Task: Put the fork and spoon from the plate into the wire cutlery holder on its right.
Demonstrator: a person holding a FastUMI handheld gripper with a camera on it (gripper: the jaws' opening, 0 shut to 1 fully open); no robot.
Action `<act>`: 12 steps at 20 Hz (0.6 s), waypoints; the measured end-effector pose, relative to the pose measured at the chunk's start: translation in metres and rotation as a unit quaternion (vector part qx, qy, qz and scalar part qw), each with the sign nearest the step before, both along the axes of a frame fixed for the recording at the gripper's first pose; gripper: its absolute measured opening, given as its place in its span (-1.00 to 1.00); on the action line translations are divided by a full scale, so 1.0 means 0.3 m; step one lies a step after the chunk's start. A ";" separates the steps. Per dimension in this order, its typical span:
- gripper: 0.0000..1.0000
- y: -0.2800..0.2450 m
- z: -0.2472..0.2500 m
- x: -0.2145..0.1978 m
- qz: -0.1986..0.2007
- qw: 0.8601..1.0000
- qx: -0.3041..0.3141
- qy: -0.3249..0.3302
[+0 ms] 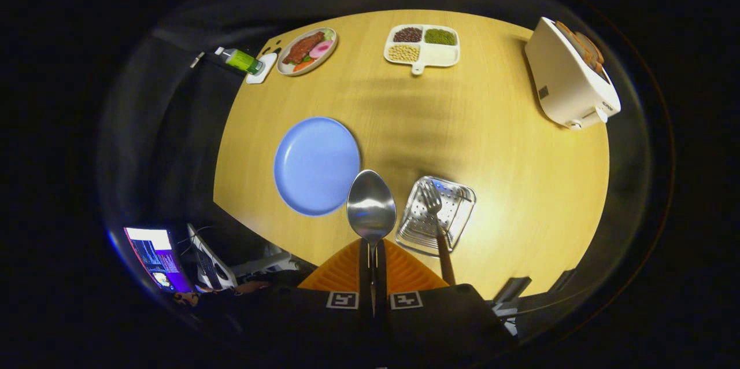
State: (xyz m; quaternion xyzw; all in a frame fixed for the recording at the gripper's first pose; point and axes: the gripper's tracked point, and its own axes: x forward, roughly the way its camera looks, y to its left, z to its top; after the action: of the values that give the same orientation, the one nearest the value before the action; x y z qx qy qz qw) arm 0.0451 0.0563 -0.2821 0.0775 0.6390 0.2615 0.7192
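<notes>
both claw (373,268) fingers pinch spoon (370,207); fork (435,213) in holder (436,216).

A staged recording booth, not a real kitchen: a wooden worktop (491,143) ringed by black cloth carries a white toaster (569,82), a plate of food (307,51) and a divided dish of beans (422,45), while a lit monitor (155,256) and cables sit near left.

Desk (520,184): round blue plate (316,165) left of wire cutlery holder (436,216); wooden-handled fork (435,213) in holder; metal spoon (371,208) between them, clamped in tool (373,265).
</notes>
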 end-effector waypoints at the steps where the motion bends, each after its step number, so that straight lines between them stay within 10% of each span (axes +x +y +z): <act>1: -0.90 -0.036 -0.018 -0.012 0.005 1.000 -0.011 0.011; 12: -0.90 -0.132 -0.204 0.043 0.056 0.984 -0.094 0.141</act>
State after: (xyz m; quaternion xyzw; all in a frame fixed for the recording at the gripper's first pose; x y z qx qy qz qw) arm 0.0579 0.0167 -0.3433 0.0093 0.7590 0.2264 0.6103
